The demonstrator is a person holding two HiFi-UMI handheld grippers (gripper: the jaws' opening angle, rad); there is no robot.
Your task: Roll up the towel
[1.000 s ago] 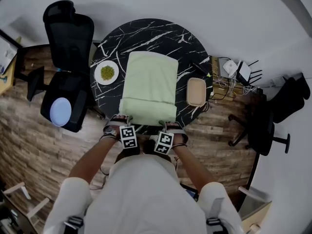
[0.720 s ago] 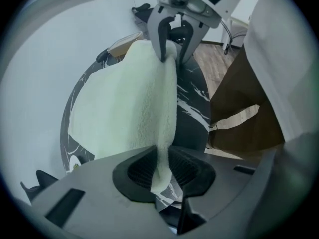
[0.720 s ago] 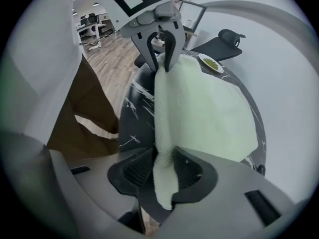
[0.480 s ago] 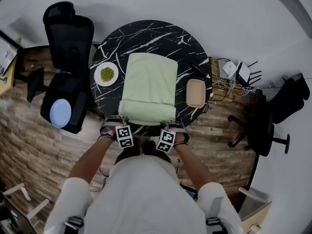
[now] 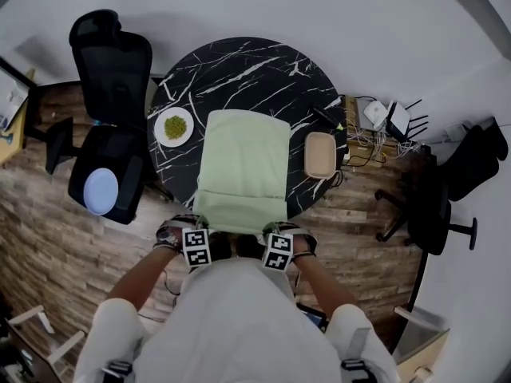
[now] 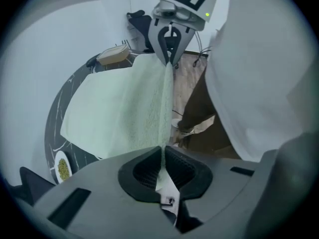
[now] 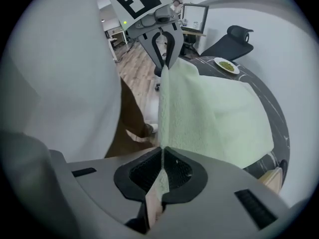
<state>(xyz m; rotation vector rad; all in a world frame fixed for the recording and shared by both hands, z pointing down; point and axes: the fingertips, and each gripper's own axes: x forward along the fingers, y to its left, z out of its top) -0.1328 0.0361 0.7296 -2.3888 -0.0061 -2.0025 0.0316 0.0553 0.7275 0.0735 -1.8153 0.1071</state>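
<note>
A pale green towel [image 5: 242, 170] lies on the round black marble table [image 5: 239, 62], its near edge drawn past the table's rim toward the person. My left gripper [image 5: 196, 244] is shut on the near left corner, and my right gripper [image 5: 278, 250] is shut on the near right corner. In the left gripper view the jaws [image 6: 163, 154] pinch the towel [image 6: 119, 118], whose edge is stretched taut to the right gripper [image 6: 170, 61]. In the right gripper view the jaws [image 7: 162, 156] clamp the towel [image 7: 214, 113], with the left gripper [image 7: 165, 63] at the far end of that edge.
A white plate of green food [image 5: 175, 124] sits left of the towel and a beige tray [image 5: 321, 153] right of it. A small dark item [image 5: 326, 116] lies near the table's right rim. A black office chair [image 5: 108, 126] stands left; cables and boxes [image 5: 383, 118] sit on the floor right.
Both grippers have pulled back toward the person and risen a little. The towel's near edge came with them, and the towel slid toward the near rim.
</note>
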